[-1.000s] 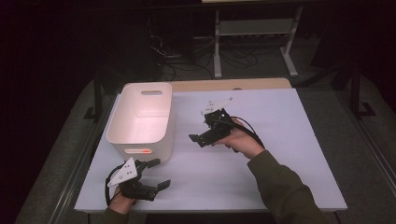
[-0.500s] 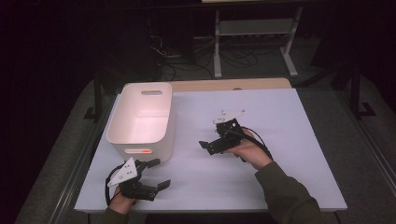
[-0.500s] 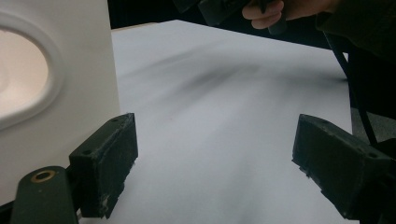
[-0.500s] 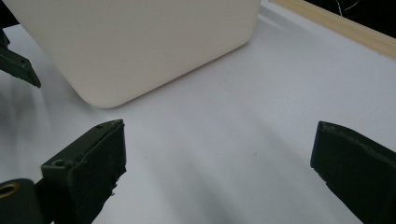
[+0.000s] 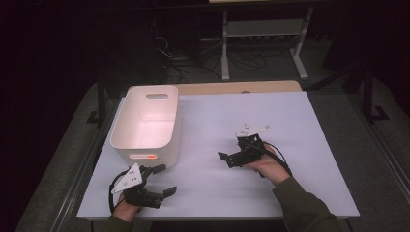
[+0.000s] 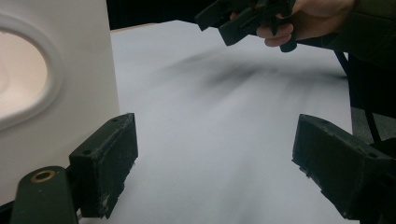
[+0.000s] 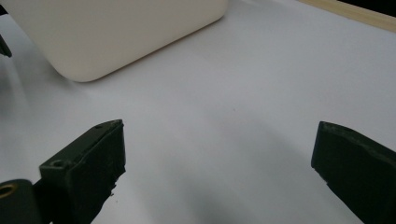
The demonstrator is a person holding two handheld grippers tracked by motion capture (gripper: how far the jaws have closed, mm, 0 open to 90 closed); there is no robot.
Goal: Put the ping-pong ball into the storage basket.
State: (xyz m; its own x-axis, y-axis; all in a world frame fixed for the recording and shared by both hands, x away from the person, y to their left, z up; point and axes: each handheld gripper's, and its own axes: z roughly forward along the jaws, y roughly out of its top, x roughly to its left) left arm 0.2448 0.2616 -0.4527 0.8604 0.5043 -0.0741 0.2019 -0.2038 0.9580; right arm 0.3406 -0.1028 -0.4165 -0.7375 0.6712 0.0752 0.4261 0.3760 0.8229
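Observation:
A white plastic bin (image 5: 145,121) with handle cut-outs stands on the left half of the white table (image 5: 300,121), and its inside looks empty. My left gripper (image 5: 165,179) rests near the front edge, just in front of the bin, open with nothing between its jaws. In the left gripper view the left gripper (image 6: 215,172) points past the bin's end wall (image 6: 70,70) toward the other hand's gripper (image 6: 243,18). My right gripper (image 5: 225,160) is held at mid-table, right of the bin, pointing left. In the right gripper view the right gripper (image 7: 217,172) stands open over bare table, with the bin (image 7: 116,32) ahead.
A small orange label (image 5: 151,156) marks the bin's near wall. A wooden strip (image 5: 237,87) runs along the table's far edge. Beyond it stand a metal rack (image 5: 263,34) and cables on a dark floor. The right half of the table is bare white surface.
My right gripper has moved back toward the person and slightly rightward, away from the table's far side. The left gripper and the bin have stayed put.

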